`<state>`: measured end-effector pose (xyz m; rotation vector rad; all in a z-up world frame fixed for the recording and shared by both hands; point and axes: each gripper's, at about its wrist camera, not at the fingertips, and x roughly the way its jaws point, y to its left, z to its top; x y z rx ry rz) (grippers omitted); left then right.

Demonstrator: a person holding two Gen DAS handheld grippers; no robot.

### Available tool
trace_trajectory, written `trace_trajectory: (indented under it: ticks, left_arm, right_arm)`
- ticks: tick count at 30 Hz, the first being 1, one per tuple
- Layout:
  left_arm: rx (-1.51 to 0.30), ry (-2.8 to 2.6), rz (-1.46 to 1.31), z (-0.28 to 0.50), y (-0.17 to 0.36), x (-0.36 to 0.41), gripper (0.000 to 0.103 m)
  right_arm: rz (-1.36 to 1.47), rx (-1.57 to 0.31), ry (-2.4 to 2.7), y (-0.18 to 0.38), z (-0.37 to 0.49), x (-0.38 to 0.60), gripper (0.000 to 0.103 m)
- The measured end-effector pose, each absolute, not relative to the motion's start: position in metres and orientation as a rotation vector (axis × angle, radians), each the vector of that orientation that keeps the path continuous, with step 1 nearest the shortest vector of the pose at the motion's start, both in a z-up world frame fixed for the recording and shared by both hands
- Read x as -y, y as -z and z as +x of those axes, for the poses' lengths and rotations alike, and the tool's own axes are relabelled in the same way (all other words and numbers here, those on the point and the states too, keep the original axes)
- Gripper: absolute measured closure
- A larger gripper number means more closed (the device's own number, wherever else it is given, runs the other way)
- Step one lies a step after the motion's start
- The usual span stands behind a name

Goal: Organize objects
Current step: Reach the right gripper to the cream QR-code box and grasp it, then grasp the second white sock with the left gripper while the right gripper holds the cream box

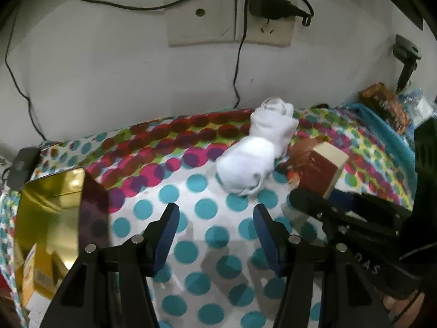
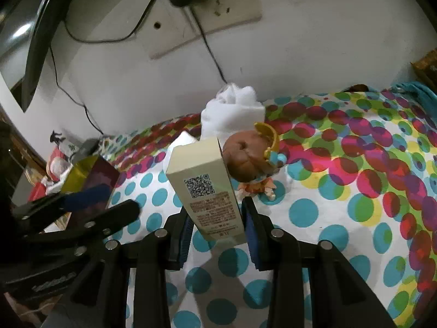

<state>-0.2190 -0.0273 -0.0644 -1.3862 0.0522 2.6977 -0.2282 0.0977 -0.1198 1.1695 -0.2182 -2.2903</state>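
Observation:
My right gripper (image 2: 215, 229) is shut on a cream carton (image 2: 203, 188) with a QR code and lifts it over the dotted cloth (image 2: 327, 191); the carton (image 1: 323, 169) also shows in the left wrist view, red-brown on one side. My left gripper (image 1: 215, 218) is open and empty above the cloth (image 1: 191, 191). A rolled white sock bundle (image 1: 256, 155) lies just beyond its fingertips (image 1: 172, 216). A small brown-haired figurine (image 2: 251, 161) lies behind the carton. An open gold tin (image 1: 52, 207) holding small boxes sits at the left.
A white wall with a socket plate (image 1: 229, 19), a black plug and cables stands right behind the table. A blue basket (image 1: 382, 128) with packets sits at the far right. A black device (image 1: 21, 166) lies at the left edge.

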Motion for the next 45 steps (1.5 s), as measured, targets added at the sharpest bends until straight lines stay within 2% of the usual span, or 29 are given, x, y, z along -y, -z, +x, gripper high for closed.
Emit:
trace_trajectory:
  ticks: [8,19,24,25,26,27,34,45]
  left_arm:
    - [-0.152,-2.653,-1.35,-0.238,0.071,0.005,0.045]
    - [-0.341,-2.641,-1.349,-0.261,0.091,-0.016,0.045]
    - [-0.349,-2.675,-1.28,-0.262,0.089,-0.015,0.045]
    - [-0.35,-2.674,-1.29,-0.263,0.09,-0.014,0.046]
    - [-0.352,-2.673,-1.299,-0.264,0.091,-0.014,0.055]
    - [-0.347,-2.673,-1.297,-0.263,0.092,-0.013,0.057]
    - [-0.382,-2.707,-1.285,-0.259,0.089,-0.018,0.064]
    - [-0.307,-2.768,-1.31,-0.229,0.072,-0.012,0.065]
  right_arm:
    - [1.161,0.274,2.406,0.11,-0.232,-0.117,0.075]
    - [1.165,0.323,2.397,0.111,-0.237,-0.127,0.075]
    - [1.178,0.326,2.399,0.115,-0.239,-0.128,0.075]
    - [1.178,0.326,2.402,0.115,-0.239,-0.129,0.075]
    - [1.178,0.325,2.405,0.115,-0.239,-0.128,0.075]
    - [1.178,0.323,2.41,0.116,-0.24,-0.128,0.075]
    - [1.197,0.317,2.418,0.121,-0.242,-0.128,0.075]
    - [1.198,0.295,2.432,0.125,-0.244,-0.127,0.075]
